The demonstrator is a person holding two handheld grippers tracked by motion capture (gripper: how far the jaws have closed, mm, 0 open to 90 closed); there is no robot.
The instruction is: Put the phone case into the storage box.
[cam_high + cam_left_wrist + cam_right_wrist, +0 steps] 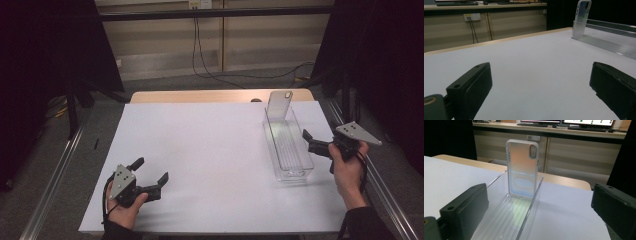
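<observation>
Item: translucent, iridescent plastic phone case (pixel 522 170), upright at the far end of the clear, ribbed plastic tray (pixel 499 225), at twelve o'clock from my right claw (pixel 539 212). Both claws released; left claw (pixel 151 176) well apart.

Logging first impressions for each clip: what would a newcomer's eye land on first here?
Probably the clear phone case, standing upright against the far end of a long transparent tray on the right of the white table. Next, the two open hand-held grippers: the right hand-held gripper beside the tray, the left hand-held gripper near the front left.
</observation>
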